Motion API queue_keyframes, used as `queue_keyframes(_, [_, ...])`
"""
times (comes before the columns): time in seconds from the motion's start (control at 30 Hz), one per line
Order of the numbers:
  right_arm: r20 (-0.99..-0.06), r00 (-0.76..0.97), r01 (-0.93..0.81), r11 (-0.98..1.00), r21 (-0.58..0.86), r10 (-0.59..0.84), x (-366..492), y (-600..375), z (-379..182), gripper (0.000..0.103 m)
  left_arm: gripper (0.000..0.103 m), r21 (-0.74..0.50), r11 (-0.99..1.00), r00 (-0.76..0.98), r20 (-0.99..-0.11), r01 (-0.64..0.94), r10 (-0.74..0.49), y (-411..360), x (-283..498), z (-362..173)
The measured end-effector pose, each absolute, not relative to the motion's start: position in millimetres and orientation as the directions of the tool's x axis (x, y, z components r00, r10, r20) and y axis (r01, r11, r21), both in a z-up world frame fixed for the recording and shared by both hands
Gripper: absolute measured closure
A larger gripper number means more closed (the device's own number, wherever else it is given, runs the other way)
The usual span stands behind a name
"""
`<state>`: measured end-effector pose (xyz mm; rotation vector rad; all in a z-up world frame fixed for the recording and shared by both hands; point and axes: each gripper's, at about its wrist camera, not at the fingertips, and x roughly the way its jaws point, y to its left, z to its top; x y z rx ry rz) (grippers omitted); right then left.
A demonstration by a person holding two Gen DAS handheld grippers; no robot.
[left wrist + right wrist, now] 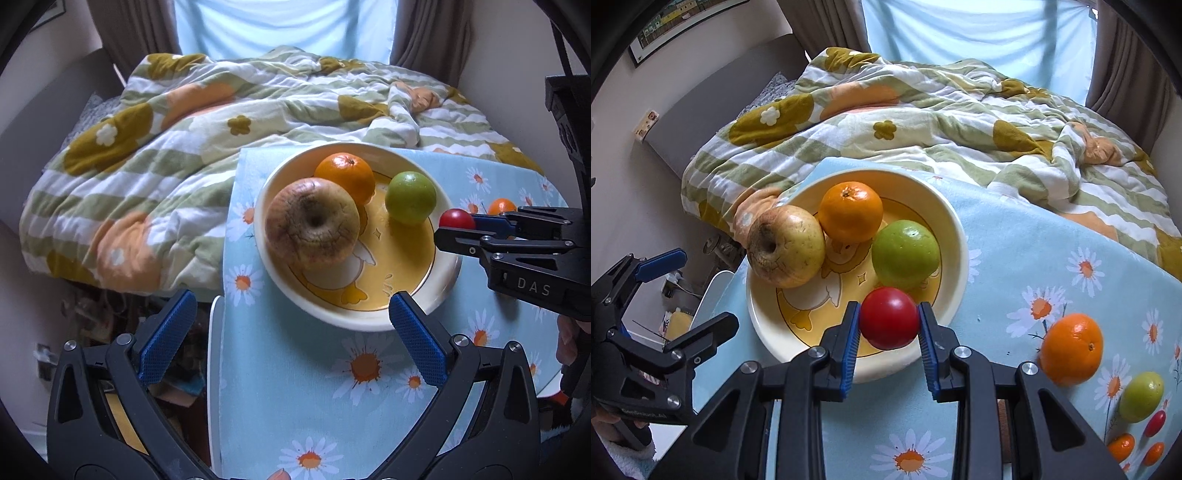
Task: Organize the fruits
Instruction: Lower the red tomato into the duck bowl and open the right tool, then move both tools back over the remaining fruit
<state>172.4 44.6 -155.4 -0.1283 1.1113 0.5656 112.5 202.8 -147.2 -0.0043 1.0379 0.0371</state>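
A cream plate (955, 236) with a yellow duck picture sits on the daisy cloth and holds a wrinkled yellow-brown apple (786, 253), an orange (850, 211) and a green apple (905, 254). My right gripper (888, 332) is shut on a red tomato (889, 318) and holds it over the plate's near rim. In the left wrist view the plate (266, 192) holds the same apple (312, 221), orange (345, 175) and green apple (410, 197); the right gripper (448, 227) reaches in from the right with the tomato (457, 218). My left gripper (291, 332) is open and empty at the plate's near edge.
More fruit lies on the cloth right of the plate: an orange (1071, 349), a small green fruit (1141, 397), a small red tomato (1155, 423) and two small oranges (1121, 446). A rumpled floral duvet (923, 122) covers the bed behind. The table's left edge (216, 369) drops to floor clutter.
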Motion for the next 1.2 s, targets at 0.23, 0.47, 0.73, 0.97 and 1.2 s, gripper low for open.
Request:
queue_keyframes(0.23, [-0.875,0.329,-0.512,0.846,0.150,0.354,172.6,55.0,-158.6,0.075,0.000,0.008,0.998,0.493,-0.869,-0.057,0.035,205.6,103.3,-151.2])
queue_keyframes(0.47, [-0.846,0.365,-0.483,0.856,0.185,0.388,169.2,48.3,-146.5,0.015,0.000,0.000,0.997,0.496,-0.867,-0.075,0.037,212.4,93.3,-144.1])
queue_keyframes(0.73, [-0.823,0.441,-0.442,0.885,0.147,0.357,158.7,36.1,-129.5,0.001,0.000,0.026,0.997,0.510,-0.858,-0.073,0.059,215.1,82.4,-129.0])
queue_keyframes(0.97, [-0.807,0.472,-0.414,0.897,0.152,0.355,139.5,20.8,-105.8,0.001,0.000,0.018,0.999,0.539,-0.841,-0.043,0.039,208.3,75.2,-105.6])
queue_keyframes(1.2, [-0.810,0.504,-0.317,0.936,0.150,0.301,117.8,-13.1,-84.8,0.001,0.000,-0.009,0.999,0.565,-0.824,0.040,-0.030,190.4,76.1,-87.8])
